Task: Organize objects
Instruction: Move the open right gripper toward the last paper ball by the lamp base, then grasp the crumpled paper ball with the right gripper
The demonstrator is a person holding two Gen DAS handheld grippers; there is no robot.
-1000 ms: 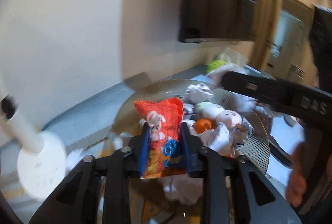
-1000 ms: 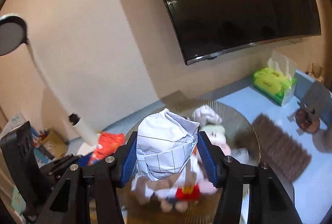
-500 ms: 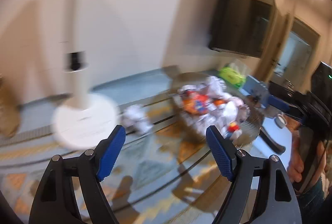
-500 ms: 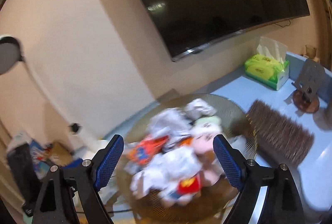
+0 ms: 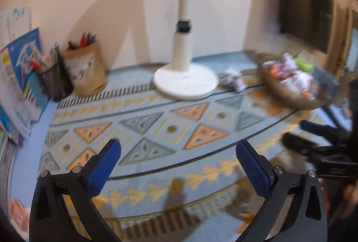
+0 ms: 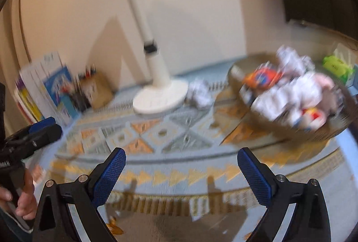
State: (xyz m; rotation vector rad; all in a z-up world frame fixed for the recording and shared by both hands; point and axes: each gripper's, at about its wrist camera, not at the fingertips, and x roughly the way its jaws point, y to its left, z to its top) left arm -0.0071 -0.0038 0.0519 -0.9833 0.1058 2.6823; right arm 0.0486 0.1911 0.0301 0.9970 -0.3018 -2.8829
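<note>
A brown basket [image 6: 290, 127] at the right holds crumpled paper, an orange snack bag [image 6: 260, 78] and small toys; the left wrist view shows the basket [image 5: 288, 97] far right. One crumpled paper ball [image 6: 200, 95] lies on the patterned mat beside the lamp base, and the same paper ball [image 5: 233, 82] shows in the left wrist view. My left gripper [image 5: 177, 165] hangs over the mat, its jaws still opening, nothing between them. My right gripper [image 6: 181, 171] is likewise opening and empty, with the basket ahead to its right.
A white lamp base [image 5: 185, 82] stands mid-table against the wall. Pen holders [image 5: 84, 71] and booklets [image 5: 19, 76] sit at the left. A green tissue pack [image 6: 337, 67] is behind the basket. The patterned mat [image 5: 170, 130] covers the table. A hand [image 6: 24, 195] holds the left gripper.
The left gripper let go of the orange snack bag and the right gripper let go of the paper ball, both into the basket. Both jaws spread wide and swung left over the mat.
</note>
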